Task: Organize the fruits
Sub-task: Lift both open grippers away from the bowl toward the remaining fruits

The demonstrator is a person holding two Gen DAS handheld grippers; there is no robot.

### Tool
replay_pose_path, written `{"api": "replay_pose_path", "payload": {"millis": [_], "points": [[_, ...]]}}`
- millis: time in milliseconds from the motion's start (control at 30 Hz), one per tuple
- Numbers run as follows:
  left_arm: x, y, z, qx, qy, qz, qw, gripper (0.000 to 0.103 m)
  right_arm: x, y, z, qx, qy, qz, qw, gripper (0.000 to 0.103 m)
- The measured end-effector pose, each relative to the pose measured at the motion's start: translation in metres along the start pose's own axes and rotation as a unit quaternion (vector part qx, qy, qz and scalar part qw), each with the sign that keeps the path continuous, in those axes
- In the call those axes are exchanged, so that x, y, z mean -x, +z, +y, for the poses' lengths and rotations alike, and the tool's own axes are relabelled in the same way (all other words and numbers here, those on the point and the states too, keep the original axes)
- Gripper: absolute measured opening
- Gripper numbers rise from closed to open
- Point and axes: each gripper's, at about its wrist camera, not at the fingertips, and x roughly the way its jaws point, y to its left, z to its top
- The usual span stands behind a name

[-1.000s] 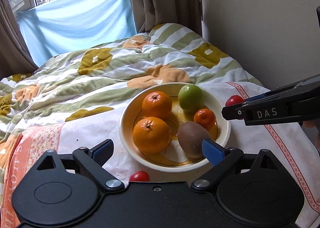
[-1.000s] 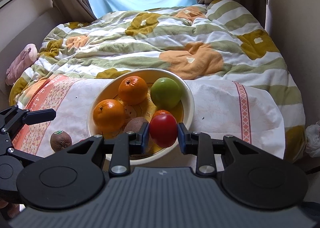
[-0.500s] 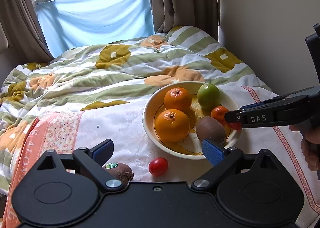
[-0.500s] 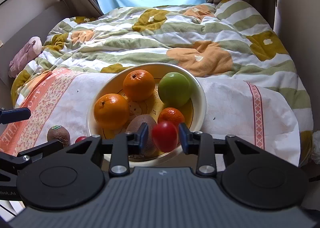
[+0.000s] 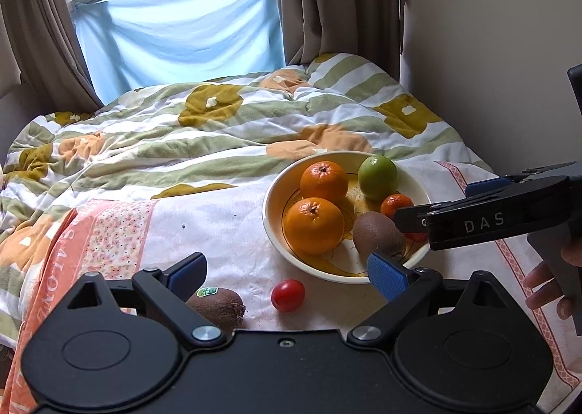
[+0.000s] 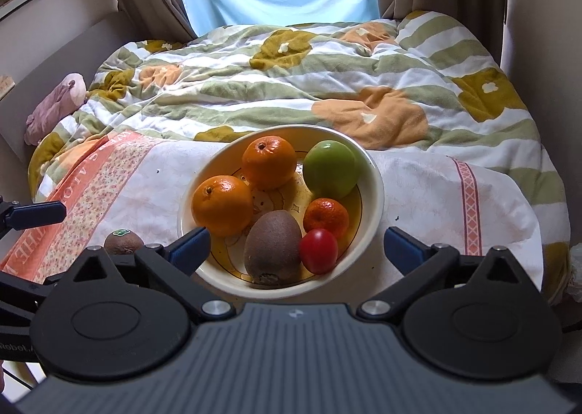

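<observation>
A cream bowl (image 6: 374, 192) on a white cloth holds two oranges (image 6: 222, 205), a green apple (image 6: 330, 169), a mandarin (image 6: 326, 216), a kiwi (image 6: 272, 247) and a red tomato (image 6: 319, 251). My right gripper (image 6: 296, 245) is open and empty, its fingers spread over the bowl's near rim. In the left wrist view the bowl (image 5: 271, 210) is ahead to the right. My left gripper (image 5: 289, 270) is open and empty. A second tomato (image 5: 287, 295) and a stickered kiwi (image 5: 215, 308) lie on the cloth between its fingers.
The cloth (image 5: 225, 228) lies over a flowered quilt (image 5: 203, 130) on a bed. A wall is close on the right and curtains hang at the far window. A pink soft toy (image 6: 54, 108) lies at the bed's left edge.
My right gripper has opened and let go of the red tomato, which now rests in the bowl beside the kiwi. My left gripper has drawn back and left, bringing the loose kiwi into view.
</observation>
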Motion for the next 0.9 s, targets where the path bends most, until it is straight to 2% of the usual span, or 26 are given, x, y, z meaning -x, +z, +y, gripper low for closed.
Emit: {"api": "replay_pose_path", "payload": {"millis": [333, 433, 633, 900], "points": [[0.039, -0.001, 0.02, 0.028, -0.008, -0.024, 0.9993, 0.099, 0.035, 0.004, 0.017, 0.004, -0.008, -0.021, 1.0, 0.103], [0.059, -0.005, 0.033, 0.037, -0.007, -0.041, 0.9984, 0.103, 0.052, 0.004, 0.028, 0.003, -0.014, -0.036, 0.999, 0.103], [0.091, -0.013, 0.063, 0.038, 0.011, -0.061, 0.9973, 0.103, 0.079, 0.0, 0.055, 0.009, -0.041, -0.045, 0.998, 0.103], [0.122, -0.04, 0.103, 0.043, 0.003, -0.061, 0.9972, 0.103, 0.108, -0.022, 0.088, -0.004, -0.066, -0.055, 0.996, 0.103]]}}
